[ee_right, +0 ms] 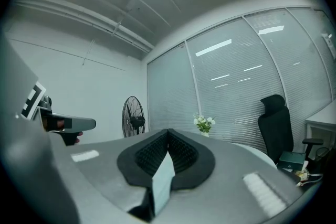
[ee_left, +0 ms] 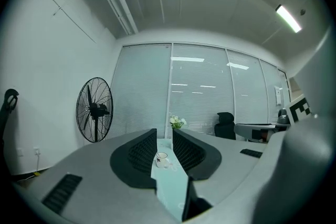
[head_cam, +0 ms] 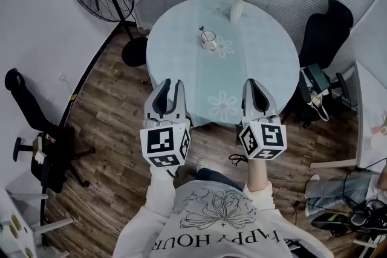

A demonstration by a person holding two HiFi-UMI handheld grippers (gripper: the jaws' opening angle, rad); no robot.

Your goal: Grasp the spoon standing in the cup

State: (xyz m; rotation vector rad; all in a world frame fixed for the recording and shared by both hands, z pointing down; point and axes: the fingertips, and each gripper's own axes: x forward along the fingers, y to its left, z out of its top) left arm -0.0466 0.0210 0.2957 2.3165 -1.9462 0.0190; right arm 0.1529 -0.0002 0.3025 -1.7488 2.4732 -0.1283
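Spoon (head_cam: 202,31) stands in cup (head_cam: 209,41) on round table (head_cam: 175,45).

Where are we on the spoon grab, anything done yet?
Done: nothing. The spoon stands untouched in the cup mid-table. In hand: the approach. The left gripper has its jaws apart and the cup framed between them, well short of it. The right gripper is shut and empty. Left: reach in, close on the spoon.
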